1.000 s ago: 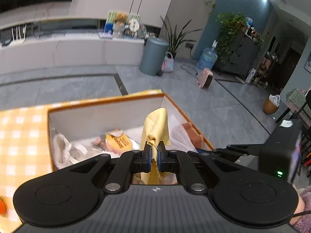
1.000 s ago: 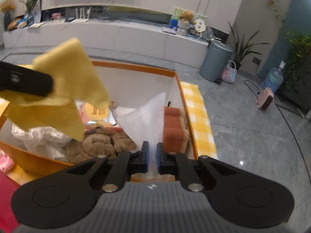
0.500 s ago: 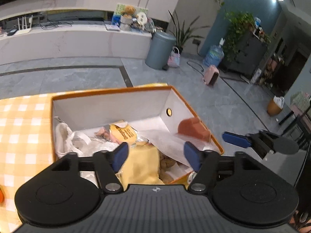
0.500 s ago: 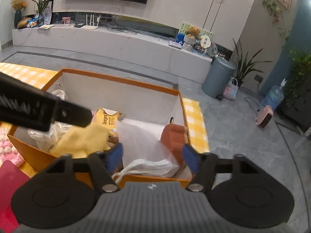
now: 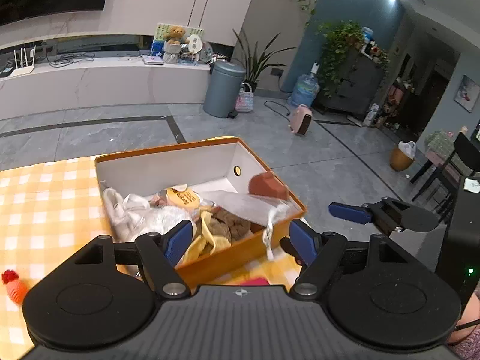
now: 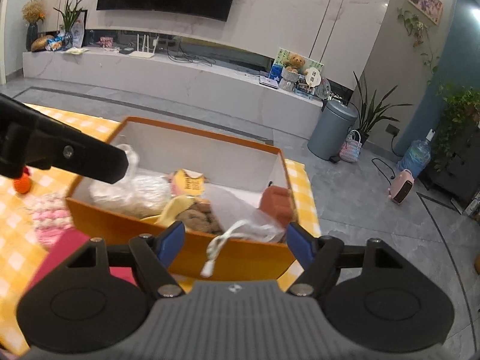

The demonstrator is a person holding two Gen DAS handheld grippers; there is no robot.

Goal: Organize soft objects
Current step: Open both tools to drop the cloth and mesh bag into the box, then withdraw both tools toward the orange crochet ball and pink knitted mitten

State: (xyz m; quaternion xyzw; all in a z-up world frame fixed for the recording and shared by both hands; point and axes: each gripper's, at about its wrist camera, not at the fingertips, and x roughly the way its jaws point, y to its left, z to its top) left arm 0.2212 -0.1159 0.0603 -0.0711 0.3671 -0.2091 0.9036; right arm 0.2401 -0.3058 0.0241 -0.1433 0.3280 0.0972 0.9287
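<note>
An orange box (image 5: 228, 256) stands on the yellow checked tablecloth (image 5: 45, 204), full of soft things. The yellow cloth (image 5: 210, 238) lies loose at its near side, next to a brown plush (image 5: 232, 225). A white mesh bag (image 6: 240, 213) rests inside, and its drawstring (image 6: 214, 250) hangs over the front wall. My left gripper (image 5: 241, 241) hovers back from the box, its jaws opening with nothing gripped between them. My right gripper (image 6: 237, 241) is beside it, its jaws opening too, clear of the bag.
A rust-brown cushion (image 5: 267, 184) and a clear plastic bag (image 5: 150, 216) also lie in the box. An orange knitted toy (image 5: 13, 288), a pink knitted piece (image 6: 51, 213) and a red flat item (image 6: 69, 258) lie on the table. The table edge runs right of the box.
Both grippers went from shut to open. The left let go of the yellow cloth, the right of the white mesh bag, and both things now lie in the box. Both grippers pulled back and up.
</note>
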